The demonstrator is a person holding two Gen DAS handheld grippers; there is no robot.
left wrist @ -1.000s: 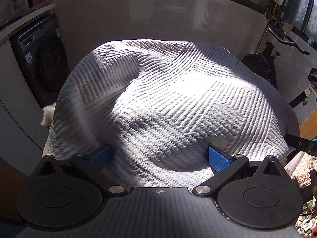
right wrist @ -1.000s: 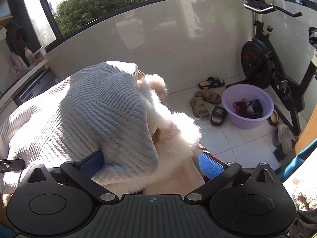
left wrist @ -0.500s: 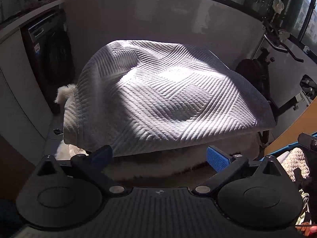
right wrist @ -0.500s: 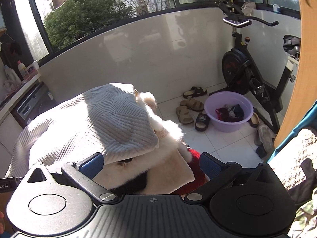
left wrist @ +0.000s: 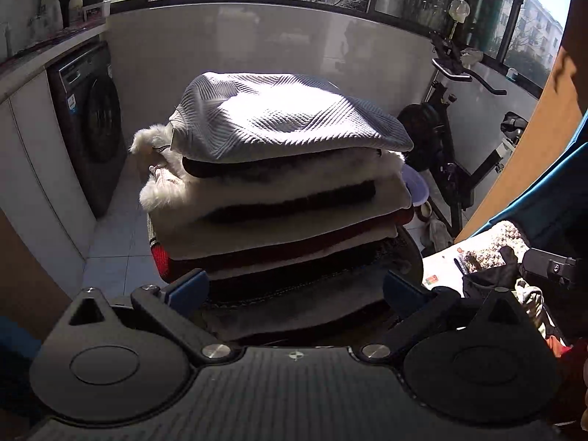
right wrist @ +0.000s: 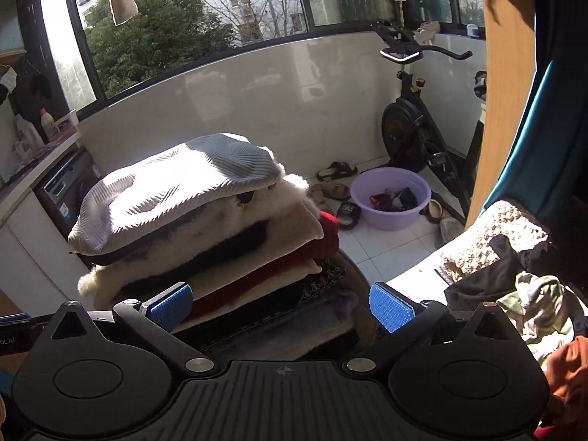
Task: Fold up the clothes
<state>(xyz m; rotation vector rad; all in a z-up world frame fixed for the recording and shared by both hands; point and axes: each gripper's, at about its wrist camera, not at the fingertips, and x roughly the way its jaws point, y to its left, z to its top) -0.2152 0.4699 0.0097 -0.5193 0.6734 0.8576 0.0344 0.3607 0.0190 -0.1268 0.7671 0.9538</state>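
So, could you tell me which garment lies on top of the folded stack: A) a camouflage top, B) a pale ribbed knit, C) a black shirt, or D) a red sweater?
B: the pale ribbed knit crowns the stack, above fluffy cream and red layers.

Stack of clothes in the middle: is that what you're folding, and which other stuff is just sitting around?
For the job:
stack of folded clothes
grey ribbed top on it
unfolded heap
left gripper, right gripper, both open and empty

Just lying about:
exercise bike
purple basin
sandals
washing machine
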